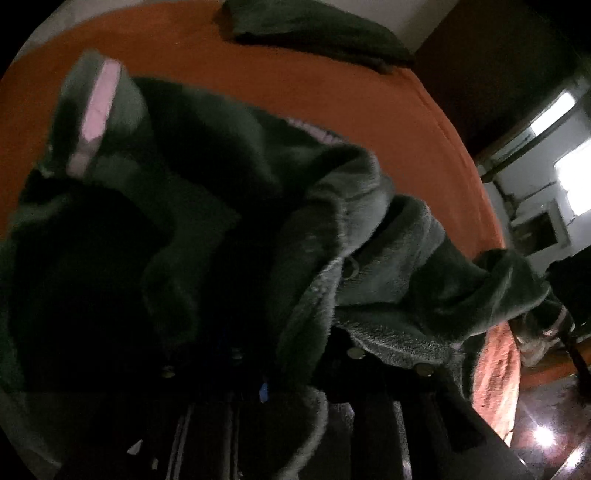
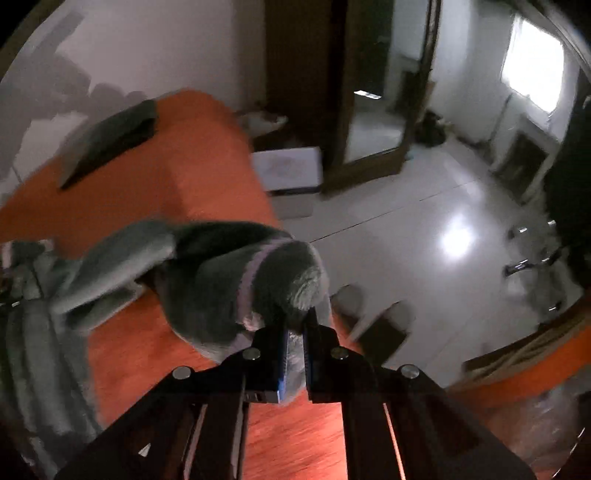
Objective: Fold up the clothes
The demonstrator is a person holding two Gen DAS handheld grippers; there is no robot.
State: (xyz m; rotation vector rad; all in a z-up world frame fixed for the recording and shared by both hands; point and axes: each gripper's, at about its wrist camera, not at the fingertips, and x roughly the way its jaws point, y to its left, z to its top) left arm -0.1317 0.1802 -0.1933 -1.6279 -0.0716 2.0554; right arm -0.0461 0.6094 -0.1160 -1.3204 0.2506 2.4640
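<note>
A grey fleece garment with pink trim is bunched over an orange bed and fills most of the left wrist view. Its folds drape over my left gripper, which is dark and mostly hidden; fabric sits between its fingers beside a blue pad. In the right wrist view my right gripper is shut on the sleeve cuff, which has a pink band, and holds it up above the bed near the bed's right edge. The sleeve trails left toward the rest of the garment.
A folded dark garment lies at the far end of the bed. Beyond the bed's edge are a glossy tiled floor, a white box, a mirrored wardrobe and dark items on the floor.
</note>
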